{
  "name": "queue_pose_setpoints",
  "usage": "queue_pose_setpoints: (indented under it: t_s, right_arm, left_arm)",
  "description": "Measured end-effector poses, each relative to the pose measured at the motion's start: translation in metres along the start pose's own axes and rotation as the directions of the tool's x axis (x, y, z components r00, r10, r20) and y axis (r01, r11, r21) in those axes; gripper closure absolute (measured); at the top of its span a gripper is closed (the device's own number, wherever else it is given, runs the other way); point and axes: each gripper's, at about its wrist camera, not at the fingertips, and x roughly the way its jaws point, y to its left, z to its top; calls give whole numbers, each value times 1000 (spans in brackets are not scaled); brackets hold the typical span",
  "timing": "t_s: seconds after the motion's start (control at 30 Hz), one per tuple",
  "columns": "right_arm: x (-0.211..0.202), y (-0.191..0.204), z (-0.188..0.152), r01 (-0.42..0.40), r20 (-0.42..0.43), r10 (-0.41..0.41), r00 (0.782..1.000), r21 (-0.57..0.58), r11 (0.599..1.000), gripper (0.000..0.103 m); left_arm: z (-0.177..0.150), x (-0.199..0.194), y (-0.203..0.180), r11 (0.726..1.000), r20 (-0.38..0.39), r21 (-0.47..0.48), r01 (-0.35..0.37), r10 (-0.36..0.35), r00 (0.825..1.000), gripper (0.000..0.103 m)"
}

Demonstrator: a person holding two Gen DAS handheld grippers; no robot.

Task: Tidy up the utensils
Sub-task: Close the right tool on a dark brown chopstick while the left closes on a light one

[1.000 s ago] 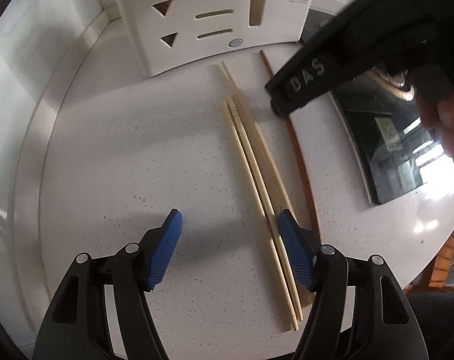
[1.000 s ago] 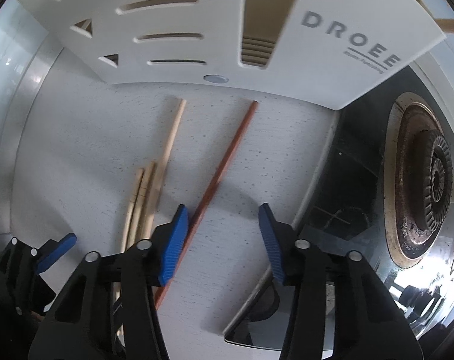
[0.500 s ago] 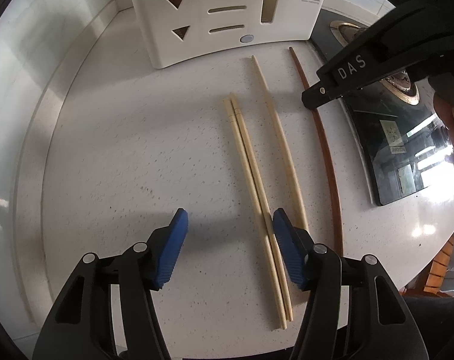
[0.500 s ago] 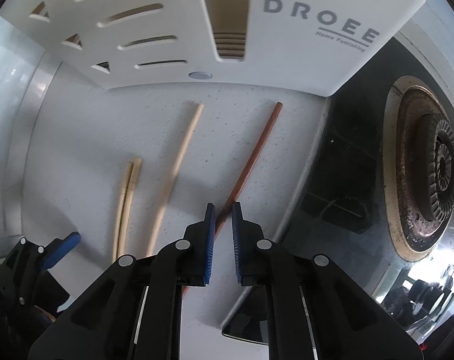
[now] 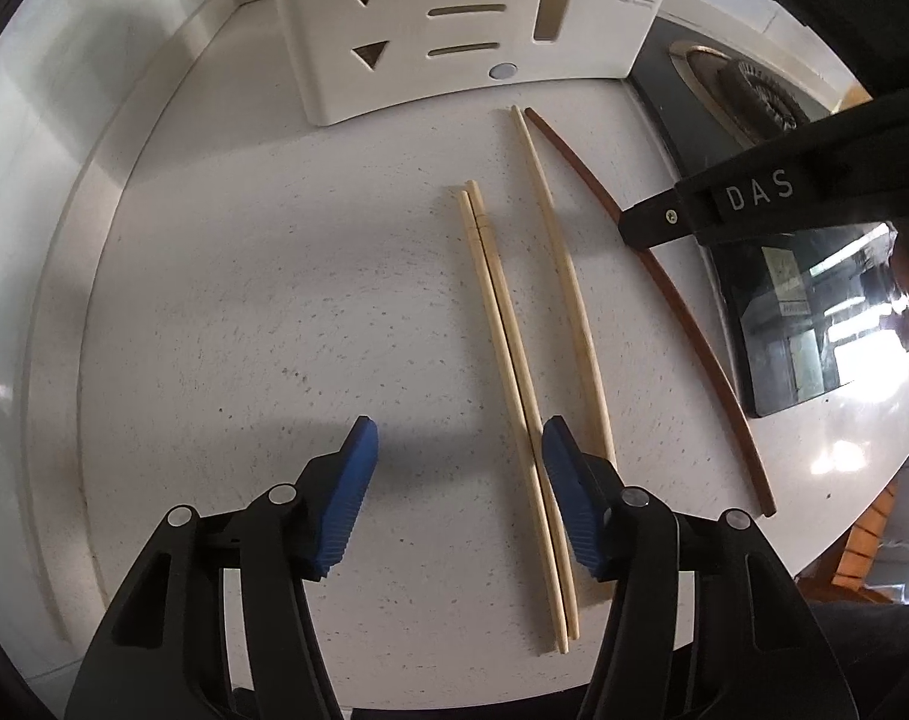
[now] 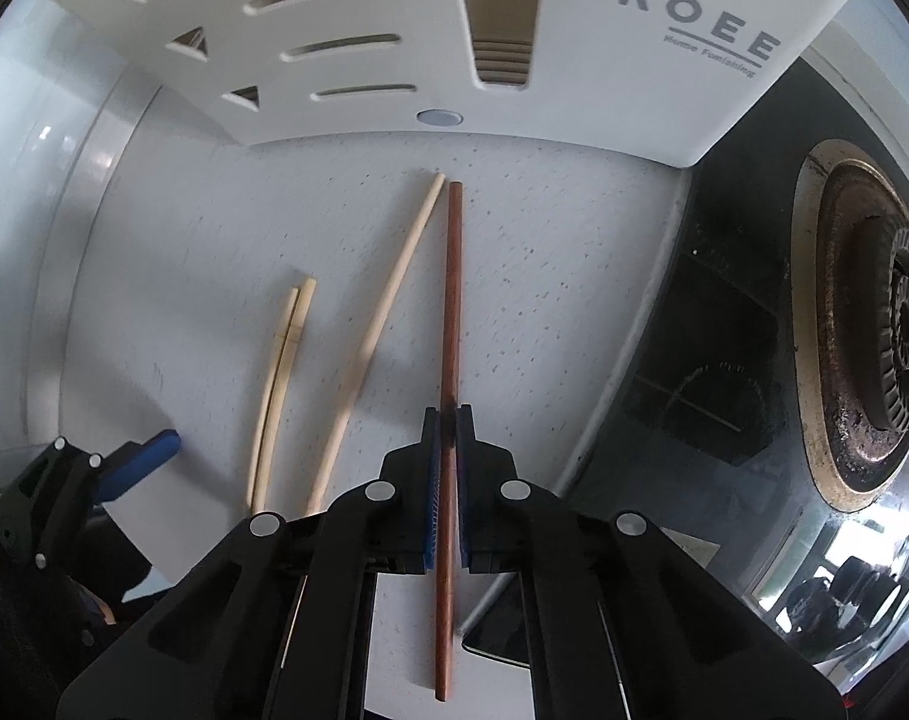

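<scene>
Right gripper [image 6: 448, 420] clamps the slim reddish-brown chopstick [image 6: 452, 300]; left gripper [image 5: 457, 450] gapes wide.

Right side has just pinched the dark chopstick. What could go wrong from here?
The right hand-held gripper is shut on the dark chopstick away from its middle, so the stick may pivot in the pads when lifted. Its far tip almost touches the long pale chopstick, which it could nudge.

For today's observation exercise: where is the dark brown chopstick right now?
The dark brown chopstick lies on the white counter, pinched by the right tongs, between the single pale chopstick and the black stove.
</scene>
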Motion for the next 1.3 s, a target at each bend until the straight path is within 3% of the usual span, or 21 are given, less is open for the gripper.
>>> queue_pose_setpoints:
  t_s: [0.3,0.4,0.63,1.17,1.3]
  right_arm:
    - [-5,2,-8,-20,18,20,1000,14,1000,97]
    - [-6,-6,-11,-31,21,30,999,25,999,97]
    - [-13,-26,-10,-42,21,41,999,21,999,97]
    - [1,-15,-9,-41,22,41,999,1,999,97]
    - [-2,-16,-9,-42,24,42,999,-2,999,97]
  left_arm:
    - [2,-2,21,991,-3,-124,42,-43,999,52]
    - [3,0,20,996,-9,-92,0,0,1000,52]
    - [1,0,19,994,-15,-110,22,-24,1000,52]
    - [14,10,-14,997,-107,-22,-74,71,992,50]
    - [24,13,-12,996,-151,-37,-85,79,985,58]
